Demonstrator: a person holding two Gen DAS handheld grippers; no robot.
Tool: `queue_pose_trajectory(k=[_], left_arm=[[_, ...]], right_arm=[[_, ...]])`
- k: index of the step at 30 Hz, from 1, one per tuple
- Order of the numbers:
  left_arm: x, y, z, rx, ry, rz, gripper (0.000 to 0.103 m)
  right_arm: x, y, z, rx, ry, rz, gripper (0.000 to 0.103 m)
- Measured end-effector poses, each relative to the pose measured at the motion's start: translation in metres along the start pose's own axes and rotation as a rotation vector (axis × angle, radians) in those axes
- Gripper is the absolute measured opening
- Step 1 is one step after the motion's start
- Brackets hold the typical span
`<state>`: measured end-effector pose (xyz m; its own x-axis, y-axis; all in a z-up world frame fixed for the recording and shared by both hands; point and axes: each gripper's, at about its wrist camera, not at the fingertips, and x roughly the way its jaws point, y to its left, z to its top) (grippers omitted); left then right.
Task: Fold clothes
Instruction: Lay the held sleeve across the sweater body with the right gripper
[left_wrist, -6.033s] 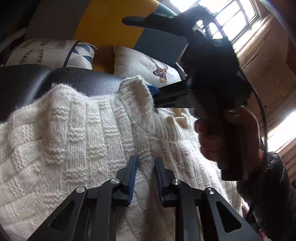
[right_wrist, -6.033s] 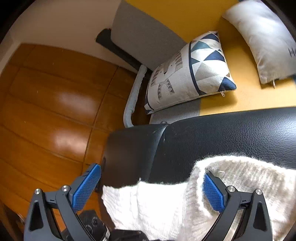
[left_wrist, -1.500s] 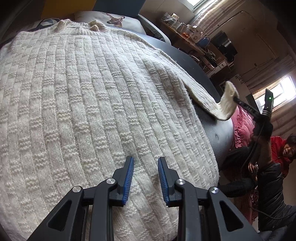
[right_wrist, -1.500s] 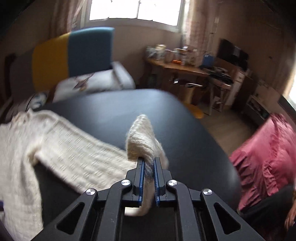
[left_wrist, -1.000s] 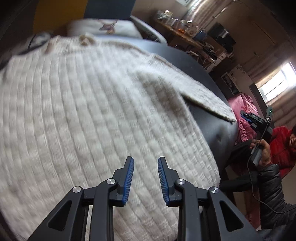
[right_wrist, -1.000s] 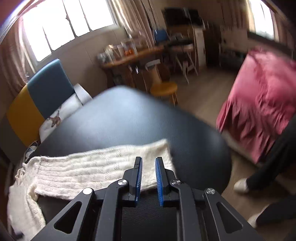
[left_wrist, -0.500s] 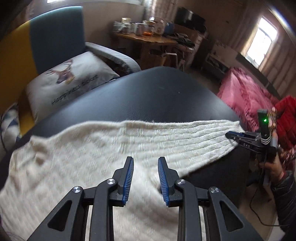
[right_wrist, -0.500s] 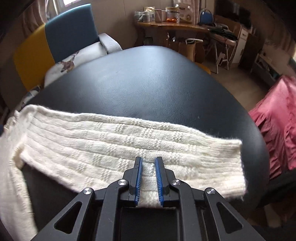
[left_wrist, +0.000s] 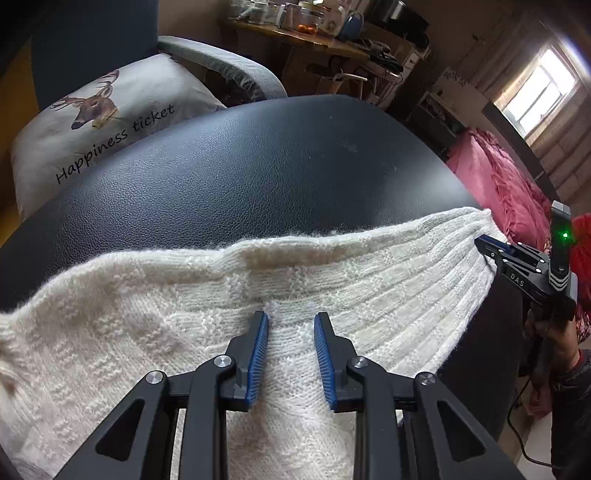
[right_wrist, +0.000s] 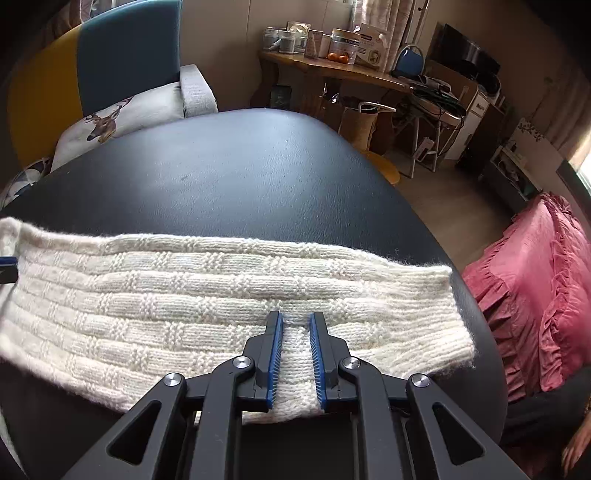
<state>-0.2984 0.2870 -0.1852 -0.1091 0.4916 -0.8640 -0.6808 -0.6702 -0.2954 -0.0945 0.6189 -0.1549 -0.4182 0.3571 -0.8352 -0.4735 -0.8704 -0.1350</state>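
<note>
Lying flat across the black leather surface (right_wrist: 240, 166), cream knit sleeve (right_wrist: 221, 291), cuff at its right edge, left gripper (left_wrist: 290, 321) and right gripper (right_wrist: 295, 321) slightly parted over the knit, gripping nothing.

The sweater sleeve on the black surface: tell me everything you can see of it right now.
The sleeve is cream, chunky knit in ribbed rows with small textured blocks, fuzzy at the edges. It lies flat and stretched sideways across the black leather-like surface, cuff end at its right edge. The right gripper, jaws slightly apart, sits over its near edge, not clamping it.
</note>
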Motion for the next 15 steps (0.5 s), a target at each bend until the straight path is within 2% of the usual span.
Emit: queue_pose_trajectory(k=[2, 3, 5, 6, 7, 9, 10, 12, 15], left_arm=[[-0.017, 0.005, -0.006, -0.042, -0.043, -0.017, 0.025], [-0.029, 0.009, -0.011, -0.063, -0.076, -0.03, 0.025], [-0.056, 0.019, -0.024, -0.112, -0.134, -0.06, 0.025], [-0.069, 0.025, -0.034, -0.139, -0.158, -0.07, 0.025], [-0.08, 0.03, -0.044, -0.161, -0.177, -0.077, 0.025], [-0.097, 0.037, -0.064, -0.192, -0.194, -0.081, 0.025], [-0.104, 0.039, -0.075, -0.203, -0.202, -0.081, 0.025], [-0.111, 0.039, -0.099, -0.205, -0.21, -0.078, 0.025], [-0.113, 0.037, -0.127, -0.197, -0.188, -0.095, 0.025]], right_arm=[[-0.01, -0.002, 0.003, 0.044, -0.004, 0.066, 0.016], [-0.023, -0.001, 0.002, 0.077, -0.031, 0.155, 0.016], [-0.05, 0.008, -0.006, 0.148, -0.077, 0.39, 0.021], [-0.057, 0.018, -0.011, 0.181, -0.063, 0.537, 0.033], [-0.064, 0.03, -0.017, 0.21, -0.045, 0.666, 0.051], [-0.069, 0.063, -0.03, 0.249, 0.017, 0.845, 0.066], [-0.068, 0.08, -0.037, 0.271, 0.05, 0.904, 0.066], [-0.063, 0.109, -0.049, 0.329, 0.114, 0.962, 0.066], [-0.048, 0.141, -0.059, 0.416, 0.178, 0.929, 0.066]])
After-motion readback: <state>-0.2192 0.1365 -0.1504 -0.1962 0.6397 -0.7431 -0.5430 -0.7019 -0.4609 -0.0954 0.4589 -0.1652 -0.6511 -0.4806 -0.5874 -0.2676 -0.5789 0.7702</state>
